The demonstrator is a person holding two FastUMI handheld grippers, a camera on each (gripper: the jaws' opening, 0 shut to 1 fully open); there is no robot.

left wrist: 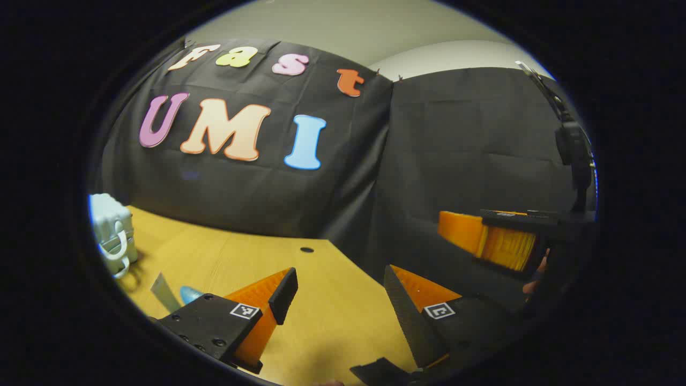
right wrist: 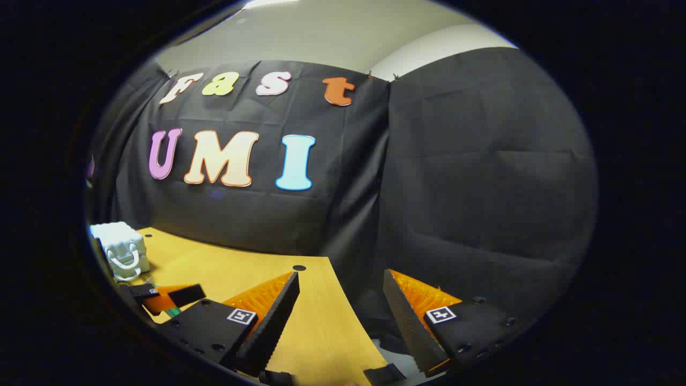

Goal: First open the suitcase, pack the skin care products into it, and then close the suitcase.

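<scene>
The left gripper is standing with its two wedge-shaped, ridged fingers spread wide and holding nothing above the smooth wooden desk, while the right gripper is likewise gaping wide and empty over the desk's right edge. The suitcase, a small, pale, ribbed hard-shell box with a looped white handle, is sitting closed near the far left corner of the desk, and a glossy blue tube-like skin care product is lying near the left edge, just beside the left gripper's finger
</scene>
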